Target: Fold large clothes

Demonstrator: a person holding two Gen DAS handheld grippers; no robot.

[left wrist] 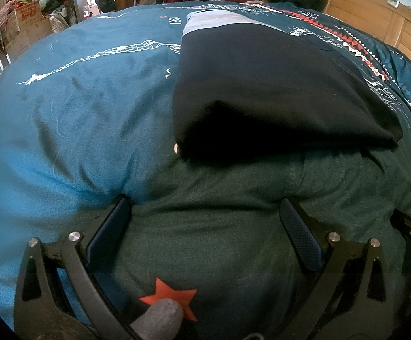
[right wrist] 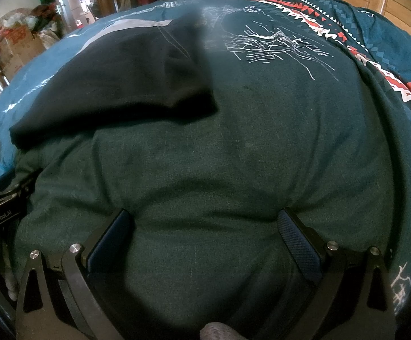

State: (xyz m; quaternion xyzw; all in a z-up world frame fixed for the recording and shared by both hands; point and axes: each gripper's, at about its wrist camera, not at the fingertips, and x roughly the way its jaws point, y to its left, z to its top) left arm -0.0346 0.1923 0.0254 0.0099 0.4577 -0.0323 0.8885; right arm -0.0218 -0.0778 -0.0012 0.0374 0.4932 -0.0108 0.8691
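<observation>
Right, your dark green garment (right wrist: 219, 155) is spread across the near side of the bed, a soft matte weave that bunches into shallow creases where your tools press into it, with a red star patch (left wrist: 174, 297) showing near its close edge. Both tools sit side by side along that near edge: the left gripper (left wrist: 205, 215) has its jaws spread wide with cloth bulging up between the textured blue pads (left wrist: 299, 235), and the right gripper (right wrist: 205, 226) stands the same way, wide apart, nothing pinched yet. Lying partly over the far part of the green cloth is a black garment (left wrist: 262, 85), already doubled into a thick, rounded-cornered slab with a pale grey band (left wrist: 216, 22) at its far end, so by my reading one piece looks folded and the green one is hardly begun: no crease line, no edge brought over. You would still need to close on that near hem and carry it across. Under everything runs the teal bedspread (left wrist: 63, 113), slightly fuzzy, printed with white line drawings and a red, white and black zigzag border (right wrist: 313, 25). Beyond it, a wooden headboard (left wrist: 375, 19) on the right and cardboard boxes (left wrist: 27, 25) heaped with clutter on the left.
</observation>
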